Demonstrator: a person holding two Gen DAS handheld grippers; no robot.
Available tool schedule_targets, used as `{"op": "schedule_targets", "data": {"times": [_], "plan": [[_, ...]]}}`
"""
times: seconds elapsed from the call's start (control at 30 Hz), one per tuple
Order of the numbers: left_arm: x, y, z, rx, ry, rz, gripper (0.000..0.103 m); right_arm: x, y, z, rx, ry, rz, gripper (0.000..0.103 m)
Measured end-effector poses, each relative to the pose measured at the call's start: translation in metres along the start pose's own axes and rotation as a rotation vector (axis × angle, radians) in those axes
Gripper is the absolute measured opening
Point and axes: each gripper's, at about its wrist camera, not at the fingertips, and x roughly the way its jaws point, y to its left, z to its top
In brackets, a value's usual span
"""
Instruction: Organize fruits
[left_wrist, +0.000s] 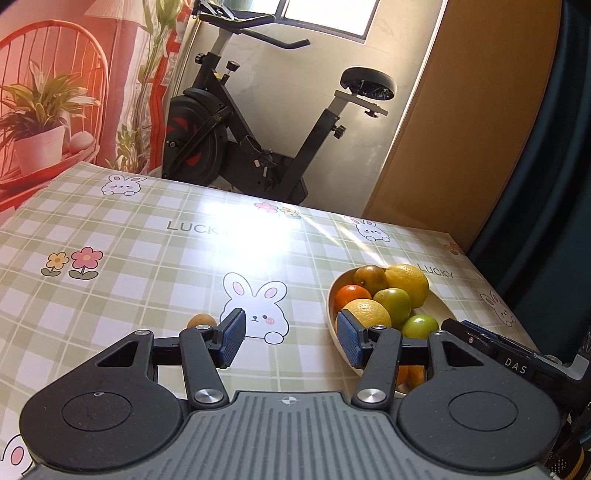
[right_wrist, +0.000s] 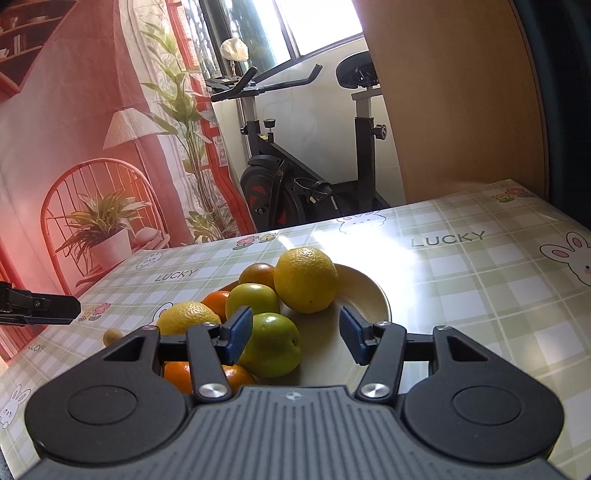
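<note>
A cream bowl (right_wrist: 371, 293) holds several fruits: a big yellow citrus (right_wrist: 306, 279), a second yellow citrus (right_wrist: 188, 317), a mandarin (right_wrist: 218, 301) and two green apples. My right gripper (right_wrist: 295, 336) hovers open over the bowl, its left pad just in front of the nearer green apple (right_wrist: 275, 349) without clamping it. My left gripper (left_wrist: 291, 338) is open and empty above the tablecloth, left of the bowl (left_wrist: 330, 299). A small tan fruit (left_wrist: 201, 320) lies loose on the table beside its left finger. The right gripper (left_wrist: 461, 328) shows at that view's right edge.
The table wears a green checked cloth (left_wrist: 147, 258) with rabbits and flowers. Behind its far edge stand an exercise bike (left_wrist: 258, 147) and a wooden panel (left_wrist: 461, 129). A red printed backdrop (left_wrist: 55, 92) hangs on the left. The left gripper's tip (right_wrist: 70, 308) enters the right wrist view.
</note>
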Motion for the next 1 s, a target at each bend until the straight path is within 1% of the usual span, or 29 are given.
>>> {"op": "schedule_targets", "data": {"times": [0.1,0.27,0.4,0.57,0.7,0.83,1.0], "plan": [[-0.003,0.009,0.001,-0.011,0.001,0.03,0.057,-0.01,0.013,-0.001,0.015,-0.011,-0.005,0.056],[-0.012,0.023,0.006,-0.036,-0.016,0.063,0.057,-0.017,0.05,0.001,-0.004,0.0,0.032,0.056],[-0.02,0.038,0.003,-0.057,-0.022,0.085,0.057,-0.012,0.089,-0.006,-0.093,0.053,0.075,0.056],[-0.023,0.053,-0.003,-0.09,-0.012,0.098,0.057,0.001,0.124,-0.021,-0.153,0.133,0.137,0.056],[-0.028,0.066,-0.005,-0.119,-0.017,0.117,0.057,0.011,0.149,-0.033,-0.226,0.195,0.184,0.054],[-0.029,0.076,-0.008,-0.139,-0.012,0.122,0.057,0.019,0.165,-0.046,-0.282,0.252,0.211,0.052],[-0.031,0.084,-0.014,-0.138,-0.004,0.121,0.057,0.033,0.177,-0.057,-0.321,0.301,0.215,0.049]]}}
